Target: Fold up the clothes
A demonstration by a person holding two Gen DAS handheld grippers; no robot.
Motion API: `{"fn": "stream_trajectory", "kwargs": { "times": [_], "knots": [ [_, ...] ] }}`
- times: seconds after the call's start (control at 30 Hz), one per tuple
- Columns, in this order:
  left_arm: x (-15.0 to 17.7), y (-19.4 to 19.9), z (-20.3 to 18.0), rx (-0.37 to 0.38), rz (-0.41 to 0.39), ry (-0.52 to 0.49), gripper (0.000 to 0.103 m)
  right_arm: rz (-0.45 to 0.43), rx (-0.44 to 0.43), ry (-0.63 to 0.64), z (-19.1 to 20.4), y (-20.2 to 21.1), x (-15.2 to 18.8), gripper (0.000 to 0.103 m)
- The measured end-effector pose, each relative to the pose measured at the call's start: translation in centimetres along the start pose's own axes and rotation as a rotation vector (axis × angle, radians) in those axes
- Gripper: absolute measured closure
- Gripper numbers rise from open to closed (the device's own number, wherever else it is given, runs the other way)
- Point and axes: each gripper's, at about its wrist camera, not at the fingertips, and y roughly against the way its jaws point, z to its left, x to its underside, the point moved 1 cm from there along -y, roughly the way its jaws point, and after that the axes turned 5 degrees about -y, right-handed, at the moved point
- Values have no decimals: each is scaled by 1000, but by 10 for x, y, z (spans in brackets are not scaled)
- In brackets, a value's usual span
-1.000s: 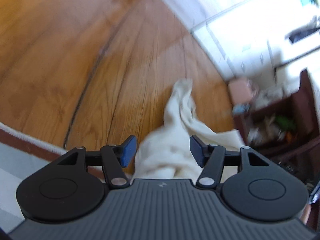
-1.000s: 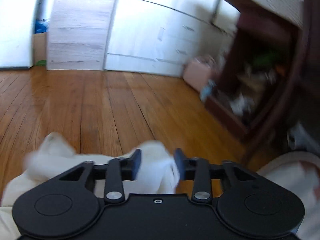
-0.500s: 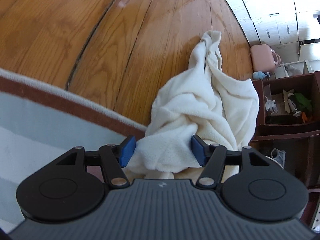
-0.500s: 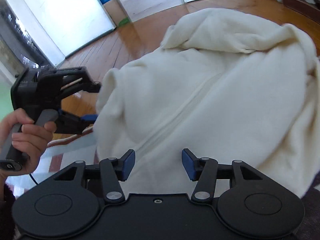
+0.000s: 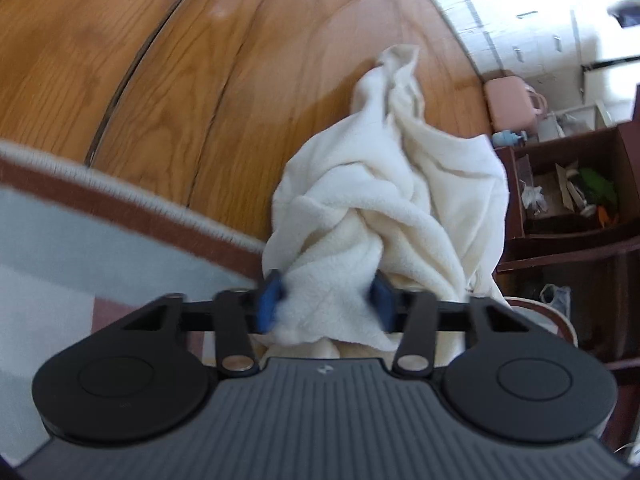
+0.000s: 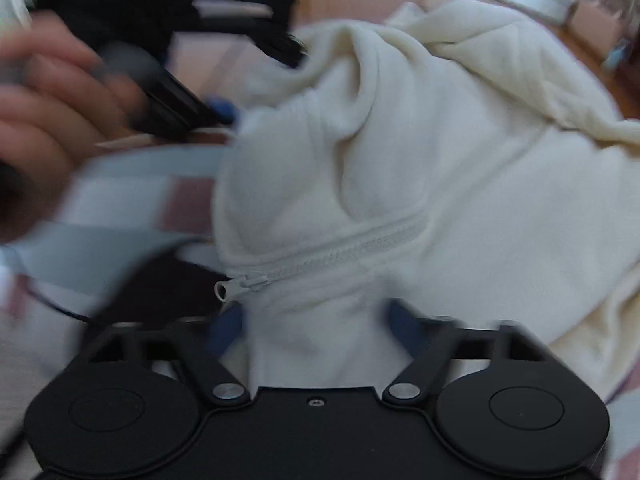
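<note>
A cream fleece jacket (image 5: 400, 208) lies bunched, partly on the wooden floor (image 5: 160, 60) and partly on a rug (image 5: 100, 248). My left gripper (image 5: 326, 304) is open, with a thick wad of the fleece filling the gap between its blue pads (image 5: 270, 300). In the right wrist view the jacket (image 6: 460, 168) shows its white zipper (image 6: 340, 252) with the pull at the near end. My right gripper (image 6: 316, 320) stands wide open around a fold just below the zipper. A hand (image 6: 52, 92) holds the left gripper (image 6: 224, 20) at the jacket's left edge.
The rug (image 6: 120, 184) has pale blue, white and brown-red stripes and ends at the floor boards. A dark wooden shelf (image 5: 568, 200) with clutter stands on the right, with a pink bag (image 5: 508, 100) beside it against white cupboards (image 5: 540, 20).
The right gripper has dropped close onto the jacket near the zipper and its pads have spread wider. The left gripper's pads have drawn slightly together on the fleece wad.
</note>
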Motion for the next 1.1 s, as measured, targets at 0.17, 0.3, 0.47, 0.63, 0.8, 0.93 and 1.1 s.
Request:
{"fn": "stream_trajectory", "kwargs": {
  "times": [0.17, 0.3, 0.47, 0.63, 0.8, 0.93, 1.1],
  "knots": [
    [12, 47, -61, -115, -189, -352, 74, -318, 279, -159, -74, 74, -38, 79],
    [39, 35, -90, -81, -101, -555, 62, -417, 445, -288, -150, 124, -47, 79],
    [73, 16, -123, -21, 33, -793, 35, -372, 411, -508, -212, 121, -27, 78],
    [107, -44, -136, -166, 128, -1000, 20, -337, 310, -650, -222, 102, -3, 78],
    [107, -94, -130, -387, 98, -1100, 20, -329, 167, -737, -238, 89, 10, 77],
    [76, -65, -134, -450, -102, -1043, 78, -338, 105, -703, -240, 92, 15, 76],
    [31, 8, -162, -524, -426, -957, 88, -343, -2, -652, -240, 97, 19, 71]
  ]
}}
